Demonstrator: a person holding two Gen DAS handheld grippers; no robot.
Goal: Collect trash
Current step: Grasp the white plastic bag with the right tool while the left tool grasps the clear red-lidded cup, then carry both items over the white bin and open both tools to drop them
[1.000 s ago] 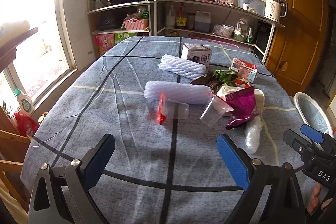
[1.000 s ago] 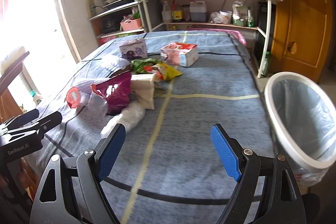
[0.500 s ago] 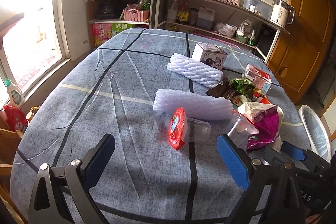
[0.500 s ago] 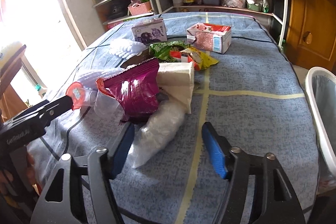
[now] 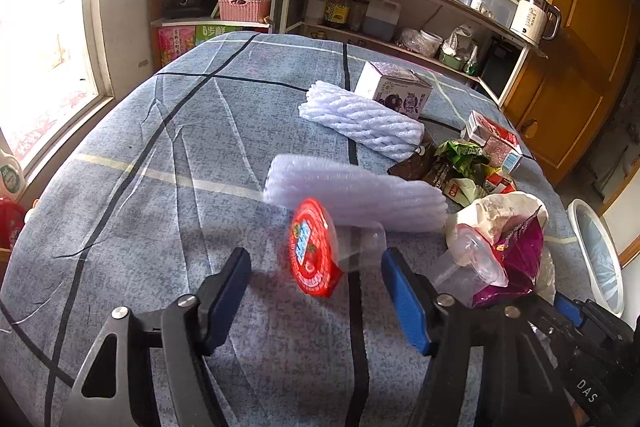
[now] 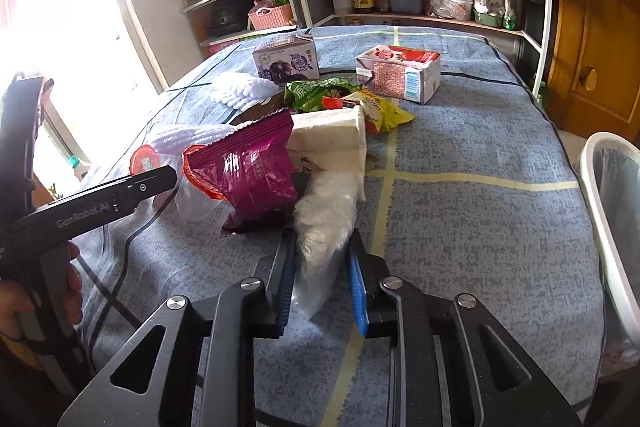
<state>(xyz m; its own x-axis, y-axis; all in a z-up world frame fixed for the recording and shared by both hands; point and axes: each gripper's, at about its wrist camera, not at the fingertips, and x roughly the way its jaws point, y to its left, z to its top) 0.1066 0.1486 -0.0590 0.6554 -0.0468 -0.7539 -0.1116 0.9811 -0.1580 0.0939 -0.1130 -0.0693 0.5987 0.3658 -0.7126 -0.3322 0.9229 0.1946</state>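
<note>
A clear plastic cup with a red lid (image 5: 314, 251) lies on its side on the blue-grey tablecloth (image 5: 160, 187). My left gripper (image 5: 316, 293) is around it. Its jaws are closing, and a gap still shows on both sides of the cup. In the right wrist view my right gripper (image 6: 321, 277) is closing on a crumpled clear plastic bag (image 6: 326, 219), and both pads press its sides. Just beyond the bag lie a purple snack bag (image 6: 248, 171) and a white paper pack (image 6: 328, 139). A white bin with a liner (image 6: 608, 211) stands off the table's right edge.
Two white foam nets (image 5: 360, 123) (image 5: 352, 191), a purple milk carton (image 6: 286, 61), a red-and-white carton (image 6: 400, 73) and green and yellow wrappers (image 6: 320, 91) lie further back. Shelves with bottles and pots line the far wall. There is a window on the left and a wooden door on the right.
My left gripper moved forward and down to the red-lidded cup, and its jaws narrowed around it. My right gripper moved up to the clear bag and its jaws closed onto it.
</note>
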